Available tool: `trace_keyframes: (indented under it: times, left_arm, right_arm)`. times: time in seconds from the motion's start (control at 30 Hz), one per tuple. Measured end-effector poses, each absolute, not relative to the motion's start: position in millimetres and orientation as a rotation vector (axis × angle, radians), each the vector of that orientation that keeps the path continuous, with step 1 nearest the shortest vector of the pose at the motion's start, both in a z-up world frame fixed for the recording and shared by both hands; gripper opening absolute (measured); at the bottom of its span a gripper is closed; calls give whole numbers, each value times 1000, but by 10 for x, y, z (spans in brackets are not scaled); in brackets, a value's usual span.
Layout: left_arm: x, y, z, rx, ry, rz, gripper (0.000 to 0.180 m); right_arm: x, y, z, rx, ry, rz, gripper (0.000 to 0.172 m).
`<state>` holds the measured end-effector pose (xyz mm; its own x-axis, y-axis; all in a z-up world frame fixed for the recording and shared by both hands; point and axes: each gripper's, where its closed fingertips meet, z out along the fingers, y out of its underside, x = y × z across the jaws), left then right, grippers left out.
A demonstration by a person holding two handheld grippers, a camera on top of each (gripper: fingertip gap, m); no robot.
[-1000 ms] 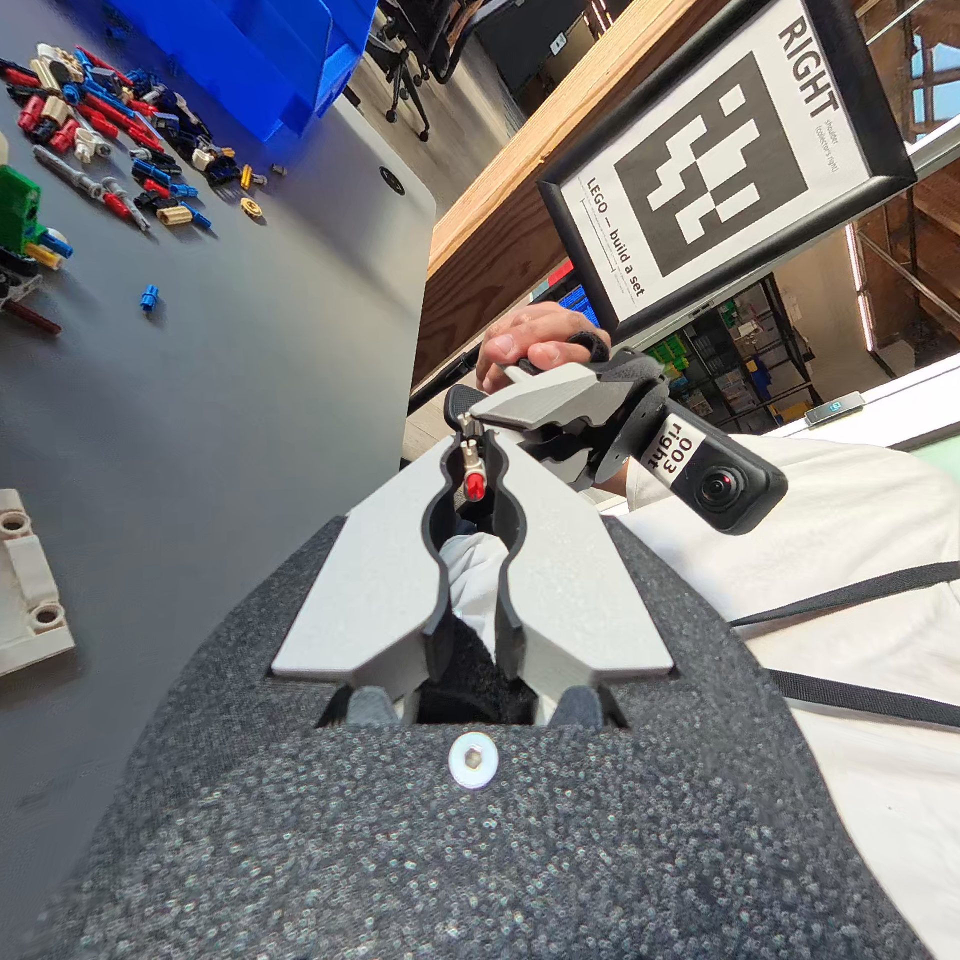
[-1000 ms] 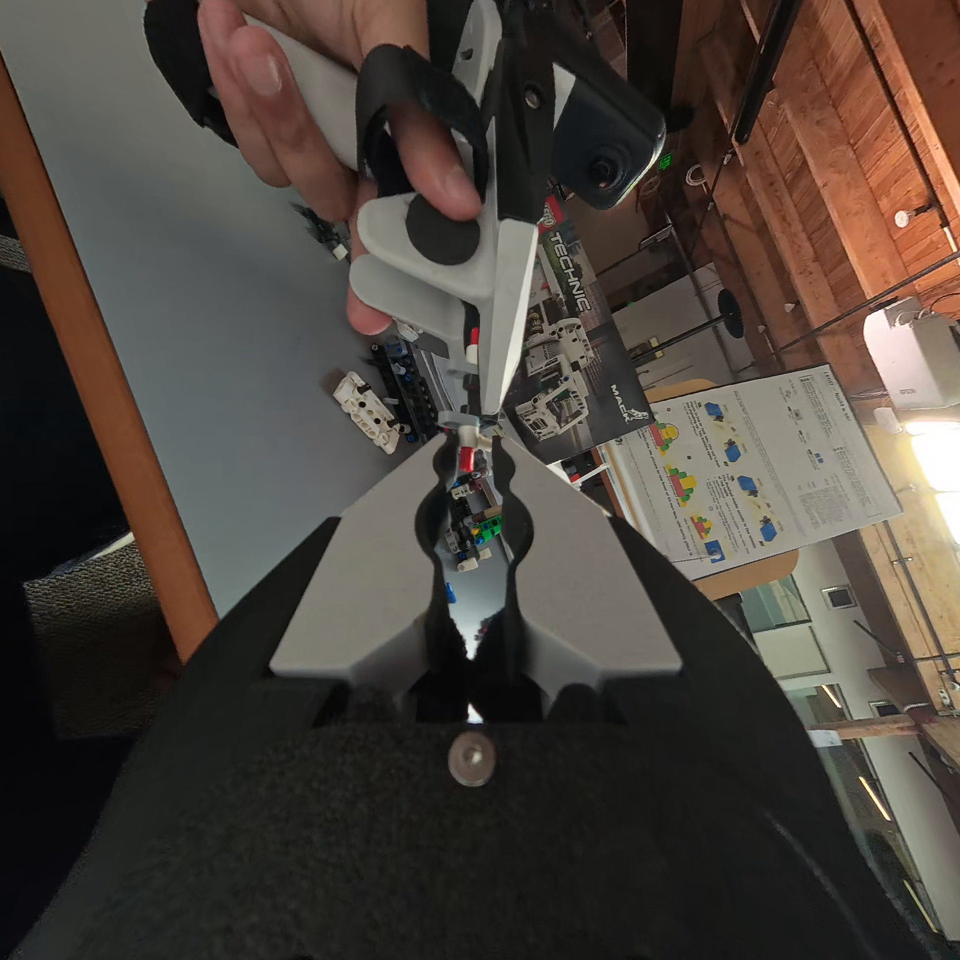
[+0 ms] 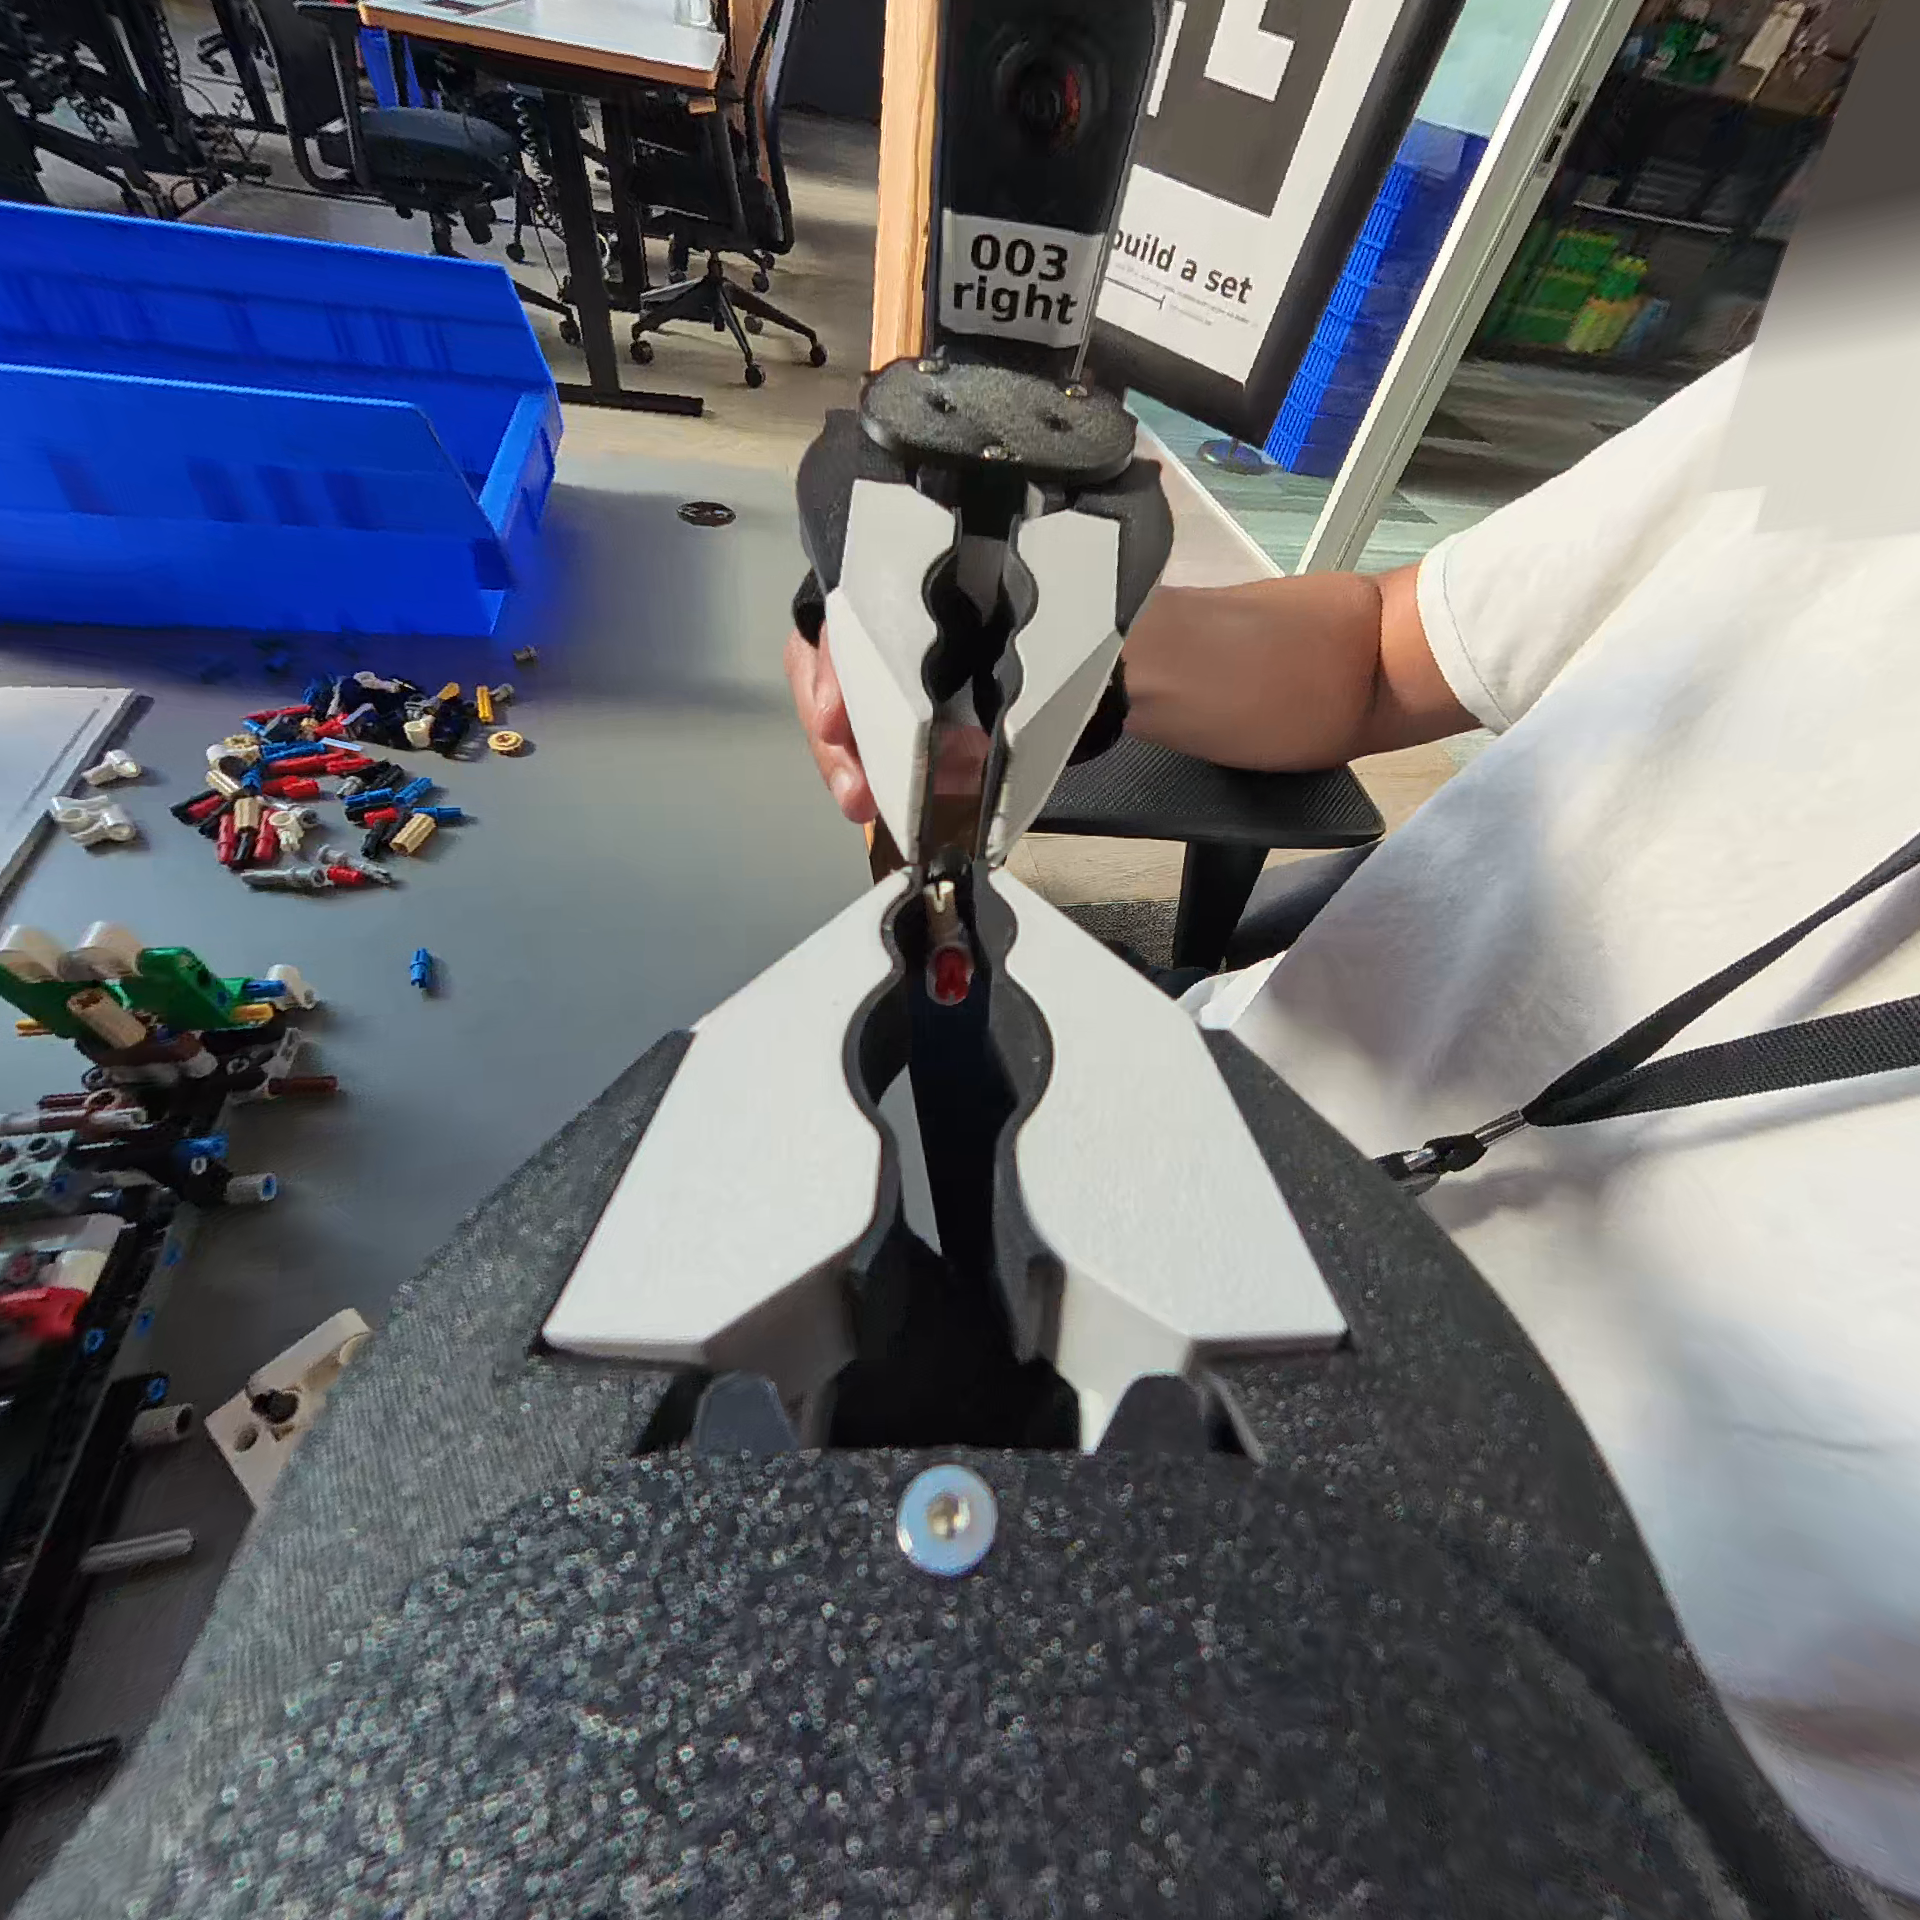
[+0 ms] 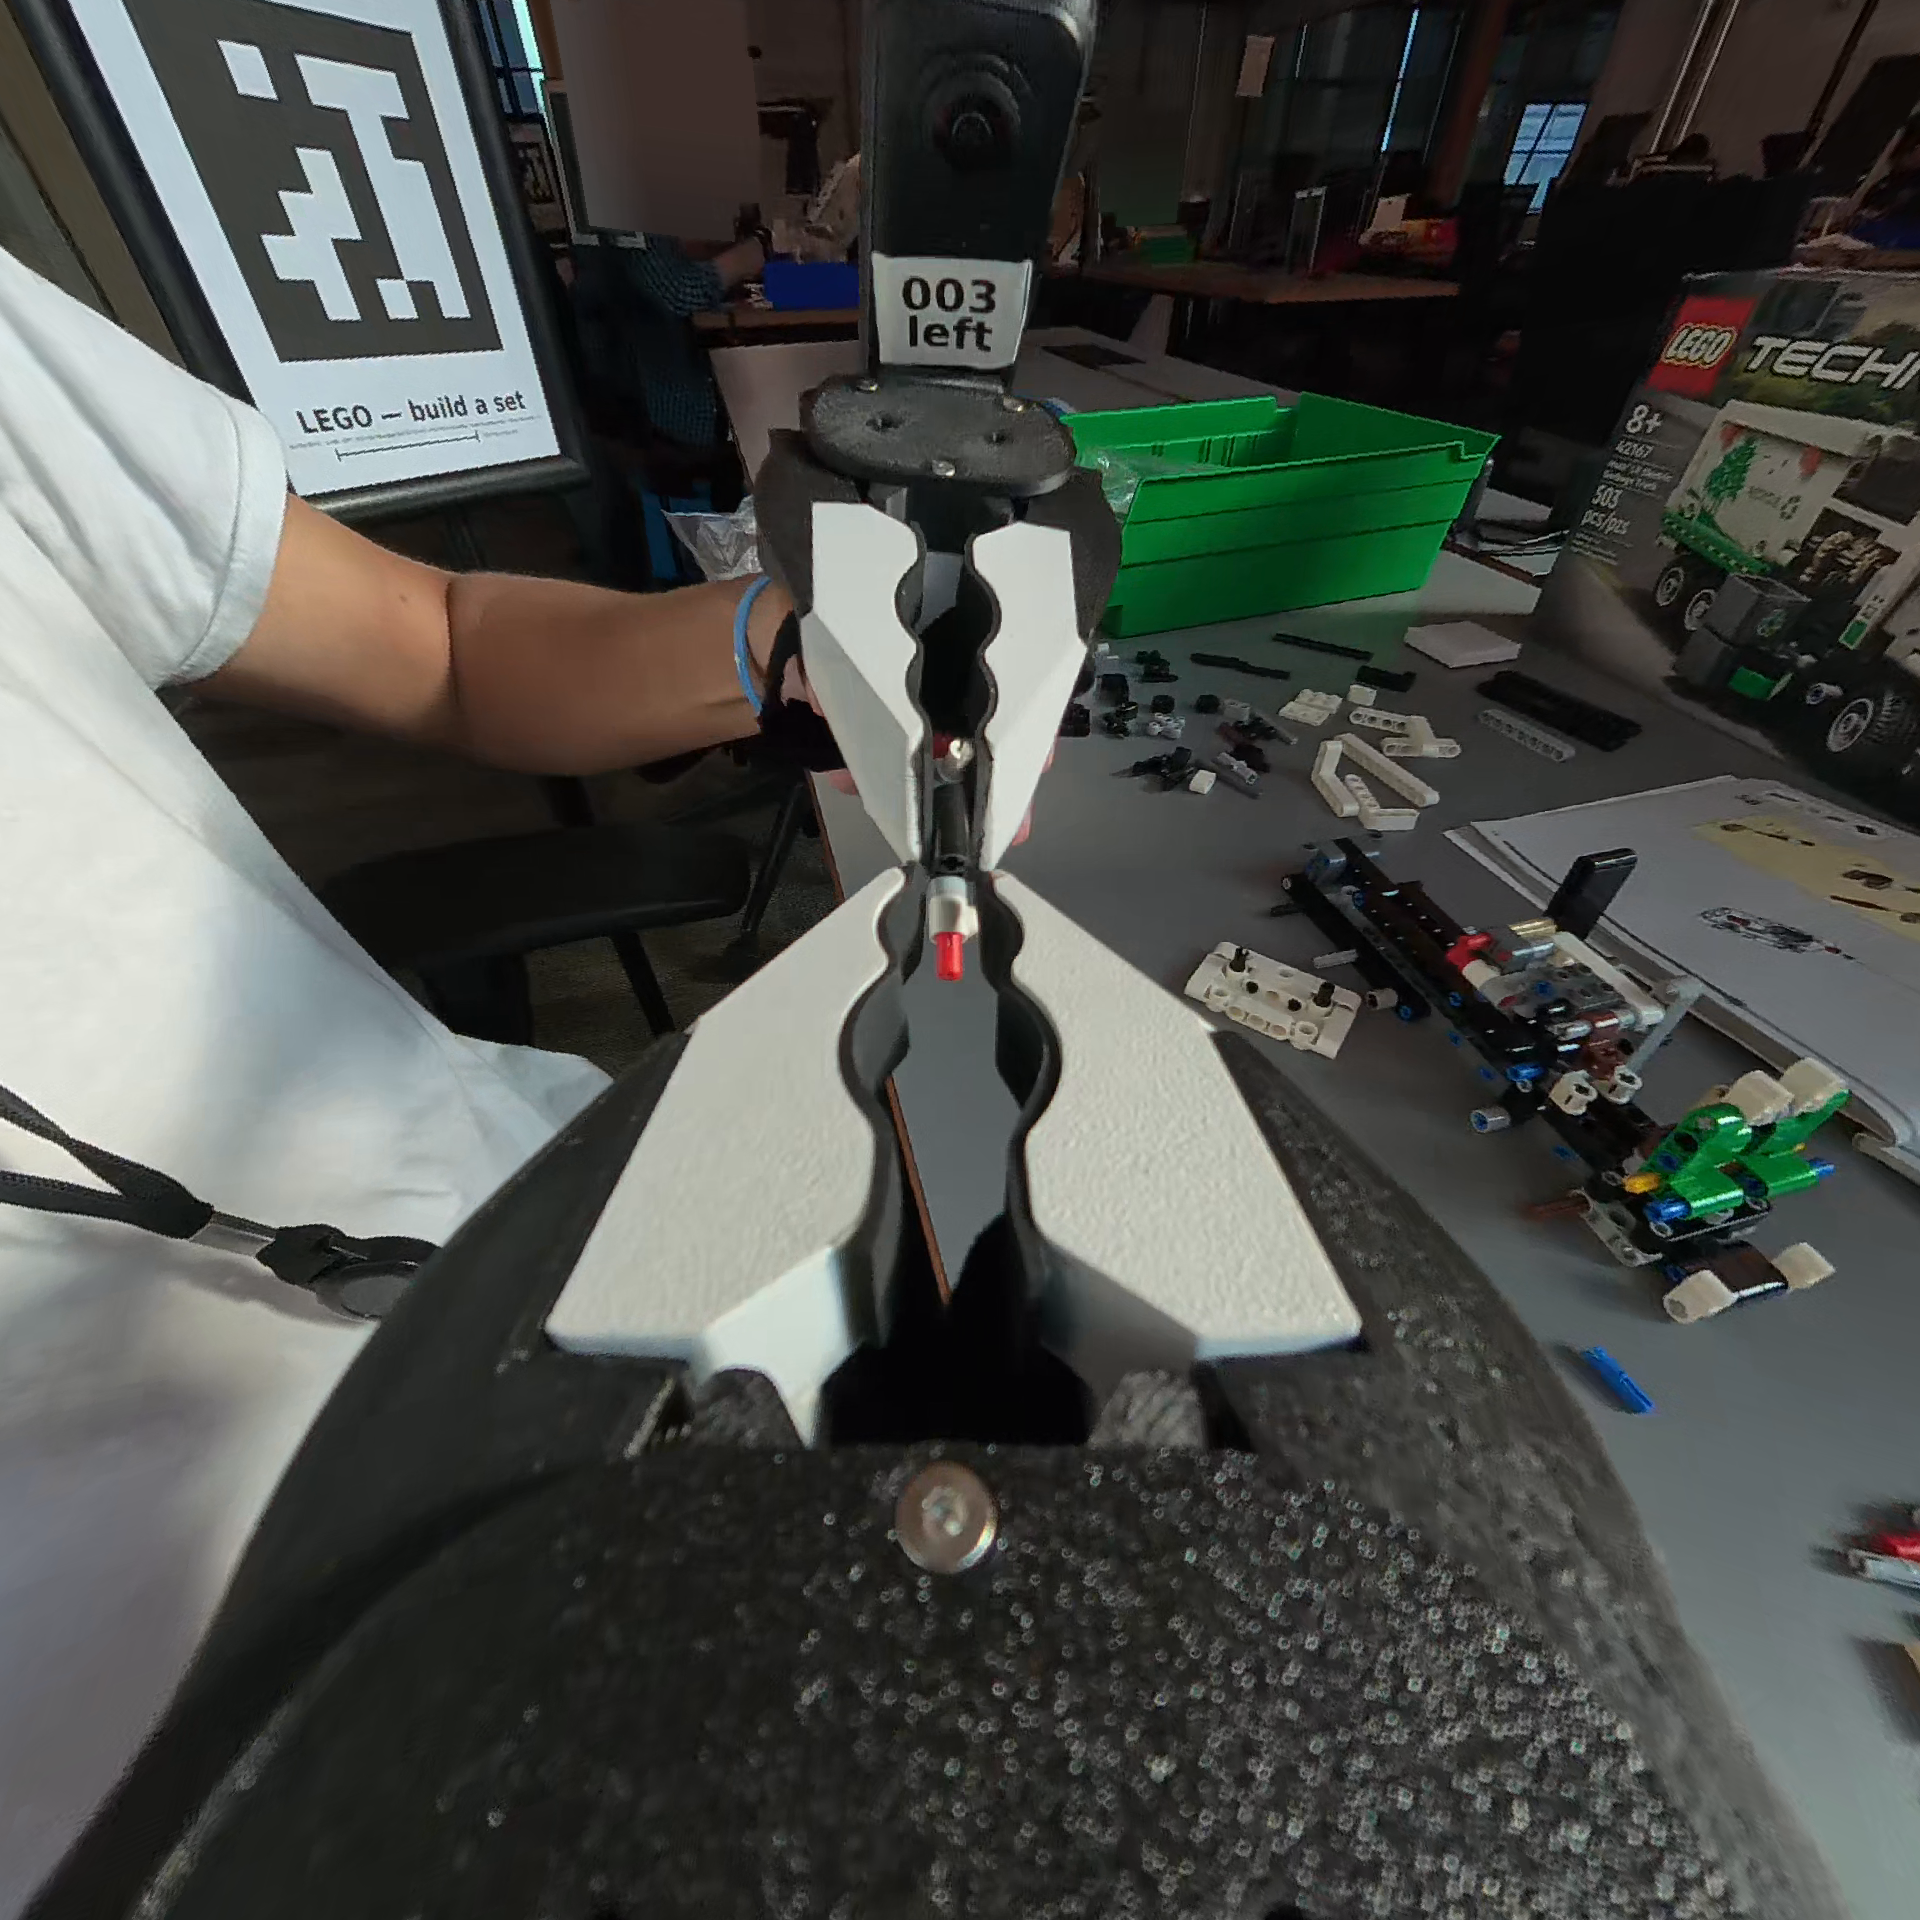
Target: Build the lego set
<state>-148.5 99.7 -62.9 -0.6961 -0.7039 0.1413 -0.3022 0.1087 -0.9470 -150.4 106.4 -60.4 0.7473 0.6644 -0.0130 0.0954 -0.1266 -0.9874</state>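
Grey tabletop (image 4: 1195, 935), scattered bricks (image 3: 312, 769), office beyond; both hand-held grippers (image 3: 943, 883) (image 4: 948, 883) clenched on 1 shared small axle assembly (image 4: 948, 925).

1. Each gripper, the left gripper (image 3: 943, 883) and the right gripper (image 4: 948, 878) alike, has pale grey wedge fingers with wavy black inner edges.
2. Speckled dark grey housing (image 3: 935, 1714) carries a silver screw (image 3: 945, 1522).
3. A black camera (image 4: 966, 125) with a white sticker (image 4: 948, 312) sits on each.
4. The person wears a white T-shirt (image 3: 1662, 831), a black lanyard (image 3: 1714, 1070) and a blue wristband (image 4: 746, 644).
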Motion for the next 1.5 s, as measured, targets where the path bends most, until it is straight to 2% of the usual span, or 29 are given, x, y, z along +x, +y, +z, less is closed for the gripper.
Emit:
trace_keyframes:
  times: [0.2, 0.33, 0.43, 0.5, 0.6, 0.73, 0.9, 1.23, 1.5]
  left_arm:
    - [-1549, 892, -579, -907, 2101, -1614, 4]
    - [-1492, 937, -569, -947, 2054, -1640, 4]
    - [-1469, 1016, -505, -923, 1958, -1671, 4]
    - [-1467, 1048, -462, -868, 1900, -1642, 4]
    - [-1494, 1013, -427, -792, 1884, -1604, 4]
    - [-1533, 953, -397, -664, 1871, -1489, 4]
    - [-1578, 904, -385, -547, 1861, -1353, 4]
    - [-1609, 961, -430, -591, 1887, -1318, 8]
    - [-1643, 1129, -453, -759, 1880, -1386, 12]
  right_arm:
    - [-1602, 988, -590, -1627, -623, 725, 4]
    - [-1520, 1018, -569, -1617, -604, 660, 1]
    - [-1400, 1050, -557, -1633, -554, 623, 14]
    - [-1421, 1037, -585, -1664, -520, 747, 24]
    - [-1542, 997, -576, -1630, -467, 1041, 24]
    - [-1618, 1008, -482, -1512, -331, 1380, 21]
    - [-1673, 1000, -449, -1436, -258, 1571, 14]
    - [-1664, 1032, -490, -1436, -234, 1573, 13]
    - [-1517, 1068, -503, -1492, -310, 1255, 13]
